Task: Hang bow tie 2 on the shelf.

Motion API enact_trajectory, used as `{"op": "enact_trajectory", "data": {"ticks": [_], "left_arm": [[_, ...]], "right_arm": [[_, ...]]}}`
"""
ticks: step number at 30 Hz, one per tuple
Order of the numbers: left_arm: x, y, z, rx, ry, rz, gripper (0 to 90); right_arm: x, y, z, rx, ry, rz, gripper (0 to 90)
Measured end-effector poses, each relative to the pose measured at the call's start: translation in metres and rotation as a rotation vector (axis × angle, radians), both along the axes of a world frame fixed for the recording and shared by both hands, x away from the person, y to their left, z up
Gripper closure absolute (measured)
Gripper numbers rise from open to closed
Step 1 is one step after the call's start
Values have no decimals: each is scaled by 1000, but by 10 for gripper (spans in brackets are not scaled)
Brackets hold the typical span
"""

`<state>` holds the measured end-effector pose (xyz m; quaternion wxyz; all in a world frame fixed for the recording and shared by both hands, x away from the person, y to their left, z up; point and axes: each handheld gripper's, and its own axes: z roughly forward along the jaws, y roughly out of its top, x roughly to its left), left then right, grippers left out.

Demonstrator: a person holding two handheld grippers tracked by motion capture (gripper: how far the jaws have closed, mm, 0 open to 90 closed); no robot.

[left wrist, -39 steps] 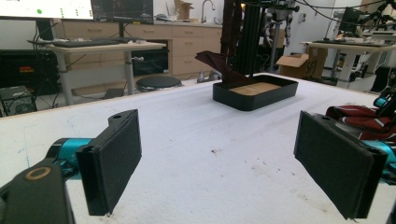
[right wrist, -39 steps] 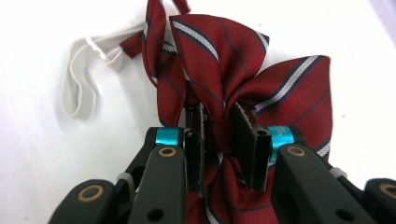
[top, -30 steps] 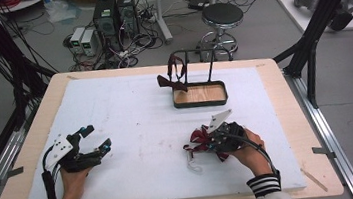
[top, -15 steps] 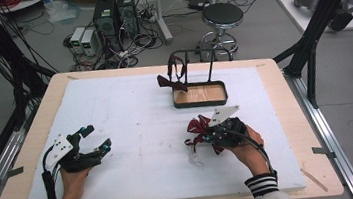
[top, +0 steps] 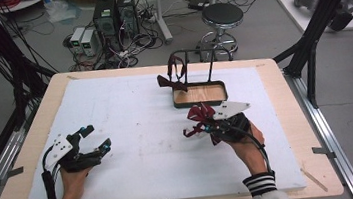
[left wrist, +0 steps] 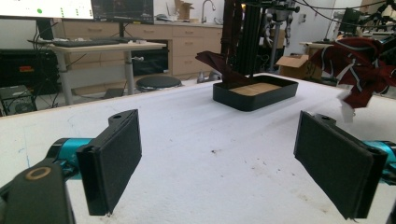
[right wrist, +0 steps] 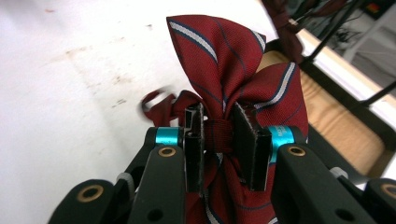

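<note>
Left gripper (top: 96, 139), low at the left of the high view, rests on the white table cover (top: 131, 114) with its jaws spread wide and nothing between them. Right of centre, the right gripper (top: 206, 125) is clamped on the knot of a dark red striped bow tie (top: 200, 113), whose loops fan out up and left of the jaws. Just above it sits the black tray (top: 199, 95), a second bow tie (top: 171, 82) hanging at its upper left.
</note>
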<state>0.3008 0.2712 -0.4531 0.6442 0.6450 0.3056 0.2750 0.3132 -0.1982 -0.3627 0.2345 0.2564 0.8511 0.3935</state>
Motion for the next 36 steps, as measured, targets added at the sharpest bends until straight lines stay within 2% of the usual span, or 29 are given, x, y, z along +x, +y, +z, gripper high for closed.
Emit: {"op": "enact_trajectory", "data": {"ticks": [5, 11, 15, 17, 19, 24, 26, 34, 36], "left_arm": [[0, 0, 0, 0, 0, 1, 154], [0, -1, 0, 0, 0, 2, 154], [0, -1, 0, 4, -1, 1, 156], [0, -1, 0, 4, -1, 1, 156], [0, -1, 0, 4, -1, 2, 156], [0, -1, 0, 6, -2, 1, 156], [0, -1, 0, 7, -3, -1, 156], [0, -1, 0, 9, -3, 0, 156], [0, -1, 0, 9, -3, 1, 156]], "right_arm": [[-1, -1, 4, 31, -49, -28, 744], [-1, -1, 11, 82, -86, -61, 744], [1, -2, 16, 141, -106, -73, 743], [0, -3, 19, 149, -127, -96, 743], [0, -4, 22, 179, -139, -123, 743], [0, -5, 30, 212, -180, -154, 743], [1, -5, 32, 214, -196, -160, 743], [5, -8, 37, 242, -203, -182, 743], [7, -8, 39, 241, -227, -181, 743]]}}
